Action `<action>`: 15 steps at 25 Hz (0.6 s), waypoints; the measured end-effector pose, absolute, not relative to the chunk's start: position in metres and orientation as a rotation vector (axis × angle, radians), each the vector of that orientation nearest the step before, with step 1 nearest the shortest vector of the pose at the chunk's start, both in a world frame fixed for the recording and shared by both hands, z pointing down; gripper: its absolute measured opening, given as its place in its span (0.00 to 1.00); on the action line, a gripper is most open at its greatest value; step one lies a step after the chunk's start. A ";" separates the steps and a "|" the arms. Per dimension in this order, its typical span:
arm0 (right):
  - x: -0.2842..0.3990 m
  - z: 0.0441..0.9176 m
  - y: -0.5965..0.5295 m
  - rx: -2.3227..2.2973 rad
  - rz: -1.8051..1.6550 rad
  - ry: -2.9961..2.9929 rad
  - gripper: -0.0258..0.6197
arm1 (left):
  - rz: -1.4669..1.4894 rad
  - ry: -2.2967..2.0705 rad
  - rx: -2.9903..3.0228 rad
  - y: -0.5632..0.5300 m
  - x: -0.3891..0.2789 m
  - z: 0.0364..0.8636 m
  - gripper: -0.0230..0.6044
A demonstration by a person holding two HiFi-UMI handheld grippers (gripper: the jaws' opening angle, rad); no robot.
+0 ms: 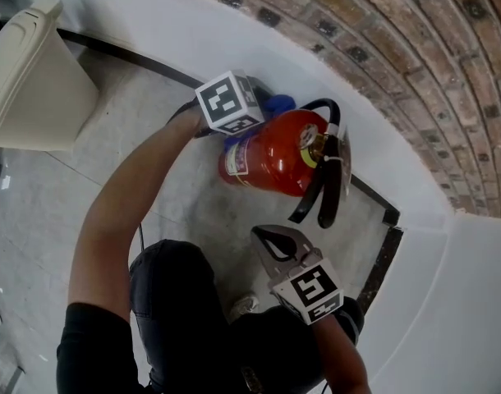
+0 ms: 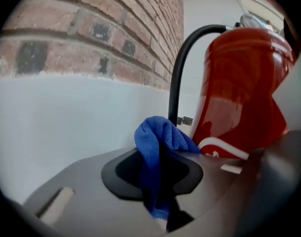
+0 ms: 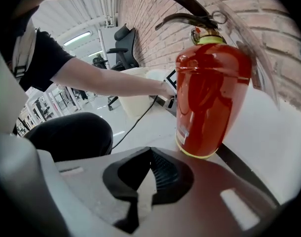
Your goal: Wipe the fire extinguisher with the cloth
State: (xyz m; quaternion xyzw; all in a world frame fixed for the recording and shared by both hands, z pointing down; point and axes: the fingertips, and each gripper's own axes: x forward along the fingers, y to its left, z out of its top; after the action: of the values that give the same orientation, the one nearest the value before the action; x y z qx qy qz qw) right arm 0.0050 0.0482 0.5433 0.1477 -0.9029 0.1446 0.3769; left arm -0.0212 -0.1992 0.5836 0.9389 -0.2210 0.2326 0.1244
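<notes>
Noting first where the fire extinguisher (image 1: 275,158) is: it stands upright on the pale floor (image 1: 152,138), close against the white band (image 1: 234,35) at the foot of the brick wall (image 1: 382,23). Its black hose (image 2: 182,58) arcs up on the wall side.

We see the left gripper (image 1: 252,115) reaching in on the wall side of the red cylinder, low on its body. Its jaws are pinched on the blue cloth (image 2: 160,142), which bunches up above the pads. The cloth sits just beside the cylinder (we cannot tell whether it touches).

We see the right gripper (image 3: 140,191) on the near side of the cylinder, apart from it. Its jaws are fully together with nothing between them.

A beige bin (image 1: 29,80) stands well off on the left-gripper side.
</notes>
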 end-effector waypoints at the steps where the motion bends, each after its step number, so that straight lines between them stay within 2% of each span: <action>1: 0.005 0.545 0.049 0.378 0.376 -2.307 0.04 | 0.682 -0.648 2.721 -0.199 -0.022 0.593 0.15; 15: 0.002 0.559 0.048 0.381 0.395 -2.285 0.04 | 0.398 -0.705 2.646 -0.189 -0.041 0.605 0.16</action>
State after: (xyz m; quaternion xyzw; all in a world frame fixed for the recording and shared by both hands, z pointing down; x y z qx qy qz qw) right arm 0.0022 0.0476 0.5592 0.1495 -0.8971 0.1551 0.3857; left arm -0.0407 -0.1895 0.6047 0.9395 -0.2503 0.1414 0.1863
